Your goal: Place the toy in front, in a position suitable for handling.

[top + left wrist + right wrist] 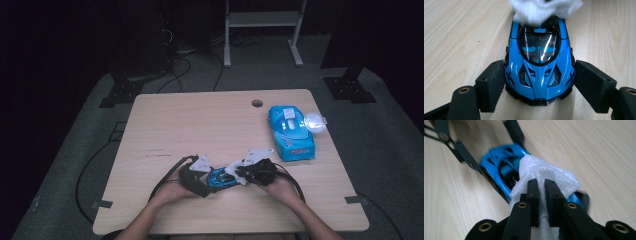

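**Blue toy car wiped with a white cloth**

A glossy blue toy car [540, 62] — low, wedge-shaped, with a dark tinted windscreen — is clamped at its nose between the matte black pads of the left hand-held gripper [540, 85]. It is seen near the front edge of the pale wood-grain worktop [190, 120]. A soft, crumpled white wipe [544, 175] is pinched tightly in the right hand-held gripper [542, 185] and pressed on the car's rear. A blue wipe packet [291, 131] — flat, shiny — lies well apart at the right.
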`<state>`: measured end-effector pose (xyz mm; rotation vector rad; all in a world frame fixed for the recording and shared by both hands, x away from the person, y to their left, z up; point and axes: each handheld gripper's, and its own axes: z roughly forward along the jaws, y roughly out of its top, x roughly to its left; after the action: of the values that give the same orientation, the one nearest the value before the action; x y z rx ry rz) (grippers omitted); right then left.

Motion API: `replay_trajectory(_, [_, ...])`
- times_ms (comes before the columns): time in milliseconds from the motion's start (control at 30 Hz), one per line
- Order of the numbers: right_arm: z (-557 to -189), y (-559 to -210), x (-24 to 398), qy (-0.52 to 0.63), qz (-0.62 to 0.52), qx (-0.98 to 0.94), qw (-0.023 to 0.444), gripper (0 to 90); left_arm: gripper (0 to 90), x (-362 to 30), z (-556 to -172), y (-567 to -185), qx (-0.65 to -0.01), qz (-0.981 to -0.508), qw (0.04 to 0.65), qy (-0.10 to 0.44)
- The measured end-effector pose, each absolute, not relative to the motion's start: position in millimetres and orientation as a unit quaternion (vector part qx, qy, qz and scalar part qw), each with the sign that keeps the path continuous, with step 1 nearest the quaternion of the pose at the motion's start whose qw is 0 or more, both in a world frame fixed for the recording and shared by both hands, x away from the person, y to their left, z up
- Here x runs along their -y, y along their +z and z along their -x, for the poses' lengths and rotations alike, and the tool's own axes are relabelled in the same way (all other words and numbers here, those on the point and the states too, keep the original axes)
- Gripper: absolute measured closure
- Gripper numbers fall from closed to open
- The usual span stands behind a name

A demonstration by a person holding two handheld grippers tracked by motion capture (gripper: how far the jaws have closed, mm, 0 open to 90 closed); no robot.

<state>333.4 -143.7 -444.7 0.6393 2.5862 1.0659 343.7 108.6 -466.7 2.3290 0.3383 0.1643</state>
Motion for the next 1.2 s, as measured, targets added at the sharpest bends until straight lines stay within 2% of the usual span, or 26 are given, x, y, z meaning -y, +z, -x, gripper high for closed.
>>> replay_trajectory(133, [-331, -448, 156, 0.372, -0.235, -0.888, 0.136, 82.5, 25.5, -104, -344, -468, -0.127, -0.917, 0.372, 0.07])
replay_trajectory(233, [-329, -448, 151, 0.38, -0.232, -0.886, 0.126, 82.6, 25.6, -103, -345, -469, -0.129, -0.915, 0.376, 0.065])
replay_trajectory(267, [-326, -448, 141, 0.393, -0.221, -0.886, 0.11, 82.5, 25.6, -103, -344, -469, -0.13, -0.915, 0.376, 0.066])
replay_trajectory(367, [-324, -447, 134, 0.391, -0.208, -0.89, 0.11, 82.4, 25.6, -103, -344, -469, -0.131, -0.915, 0.376, 0.065])
replay_trajectory(500, [-327, -445, 142, 0.37, -0.22, -0.894, 0.128, 82.5, 25.6, -104, -345, -469, -0.125, -0.916, 0.374, 0.068])
replay_trajectory(533, [-330, -446, 157, 0.359, -0.241, -0.89, 0.142, 82.5, 25.6, -104, -344, -470, -0.125, -0.915, 0.377, 0.069])
replay_trajectory(633, [-332, -446, 168, 0.372, -0.255, -0.883, 0.132, 82.6, 25.6, -101, -344, -470, -0.126, -0.913, 0.381, 0.071])
replay_trajectory(700, [-331, -447, 165, 0.364, -0.254, -0.885, 0.142, 82.8, 25.7, -97, -346, -470, -0.125, -0.915, 0.378, 0.071])
replay_trajectory(800, [-329, -448, 155, 0.373, -0.247, -0.885, 0.131, 82.9, 25.7, -96, -346, -470, -0.126, -0.914, 0.379, 0.071])
replay_trajectory(867, [-329, -448, 150, 0.394, -0.235, -0.883, 0.101, 82.7, 25.7, -96, -346, -470, -0.128, -0.913, 0.38, 0.072])
replay_trajectory(967, [-328, -445, 145, 0.378, -0.222, -0.892, 0.113, 82.7, 25.7, -95, -346, -470, -0.129, -0.913, 0.381, 0.07])
replay_trajectory(1000, [-331, -444, 152, 0.358, -0.234, -0.894, 0.132, 82.8, 25.7, -96, -346, -471, -0.127, -0.913, 0.381, 0.07])
replay_trajectory(1200, [-334, -446, 163, 0.359, -0.25, -0.89, 0.127, 83.0, 25.7, -94, -346, -471, -0.127, -0.912, 0.383, 0.075])
